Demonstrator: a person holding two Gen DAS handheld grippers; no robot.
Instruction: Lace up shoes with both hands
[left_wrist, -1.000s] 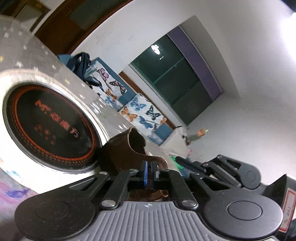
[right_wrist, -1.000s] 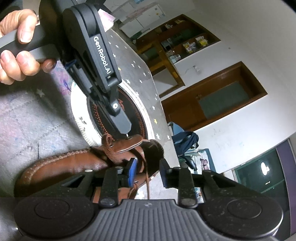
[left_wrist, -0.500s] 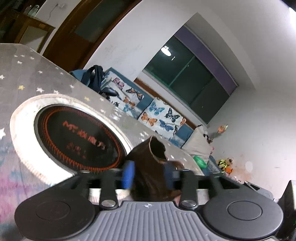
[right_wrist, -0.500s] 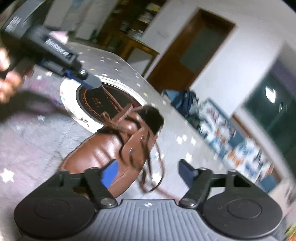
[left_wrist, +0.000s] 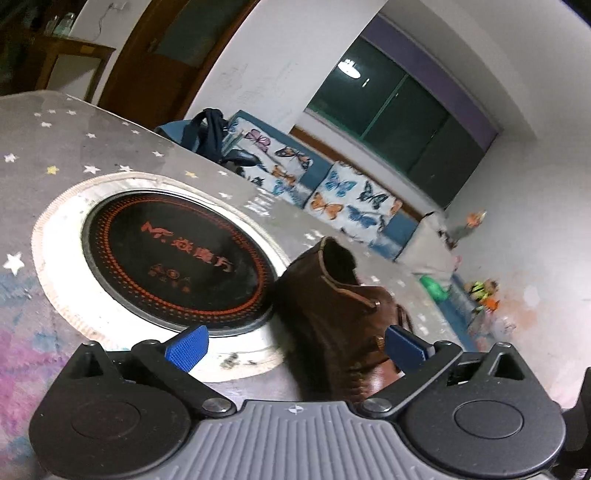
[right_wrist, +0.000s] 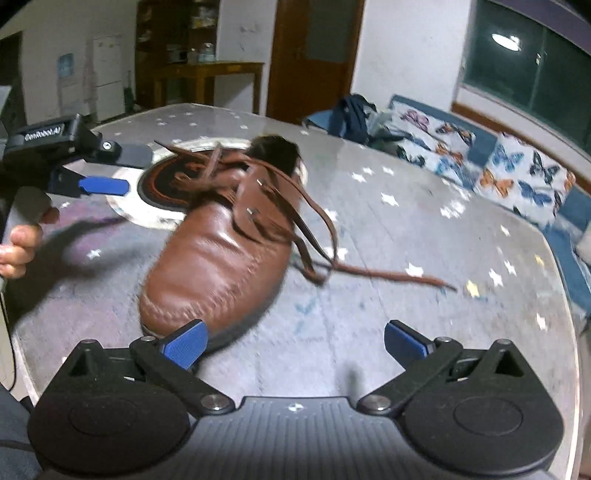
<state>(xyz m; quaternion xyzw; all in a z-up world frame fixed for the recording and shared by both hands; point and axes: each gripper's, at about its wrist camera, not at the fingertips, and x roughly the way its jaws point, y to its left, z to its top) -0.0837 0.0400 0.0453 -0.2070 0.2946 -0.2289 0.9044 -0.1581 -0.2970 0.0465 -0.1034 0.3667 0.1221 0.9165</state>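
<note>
You see a glossy brown leather shoe (right_wrist: 218, 258) with matching brown laces (right_wrist: 317, 236), on a grey tabletop (right_wrist: 424, 236) scattered with white and yellow stars. Beside it a black round cooktop disc (left_wrist: 177, 258) carries orange-red dotted rings and lettering inside a white rim. Your black grippers wear blue finger pads (right_wrist: 186, 343). A blue sofa (left_wrist: 332, 192) shows white cushions printed with orange and blue butterflies.

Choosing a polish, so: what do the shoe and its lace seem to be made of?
Shoe: apparently smooth brown leather, glossy, with highlights, fine creases and a stitched toe seam. Lace: flat brown strip, matte, possibly leather or waxed cord; motion blur leaves it open.
</note>
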